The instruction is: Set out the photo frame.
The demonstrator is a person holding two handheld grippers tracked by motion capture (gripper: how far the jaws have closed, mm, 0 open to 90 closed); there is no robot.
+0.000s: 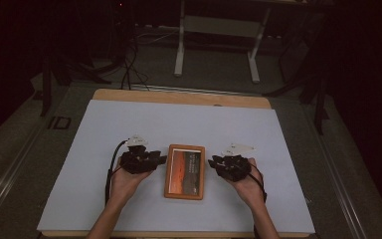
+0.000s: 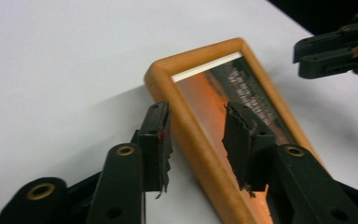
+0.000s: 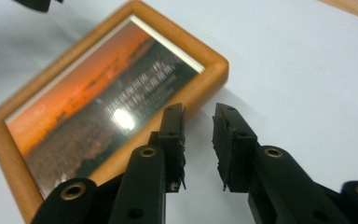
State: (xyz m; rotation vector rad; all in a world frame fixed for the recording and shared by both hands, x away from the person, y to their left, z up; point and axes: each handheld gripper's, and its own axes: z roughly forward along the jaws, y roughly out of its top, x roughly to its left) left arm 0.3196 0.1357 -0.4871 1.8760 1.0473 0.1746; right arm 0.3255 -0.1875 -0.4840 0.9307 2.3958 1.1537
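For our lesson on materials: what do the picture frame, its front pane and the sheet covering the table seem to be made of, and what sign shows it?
Picture frame: probably wood, or a wood-look moulding; warm orange-brown, smooth satin finish, rounded corners.
Front pane: glass or clear plastic; a bright light glare reflects off it.
Sheet: looks like matte white paper or thin board; flat, no shine, with the wooden table edge showing beyond it.

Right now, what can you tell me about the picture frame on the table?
The picture frame lies flat, face up, on the white sheet between the two tools, long side running away from the person. Its border looks like orange-brown wood with rounded corners; a thin white strip shows along the inner edge. Under reflective glazing sits an orange sunset image with lines of small, unreadable text. The left tool stands open astride its near rail; no pad presses on it.
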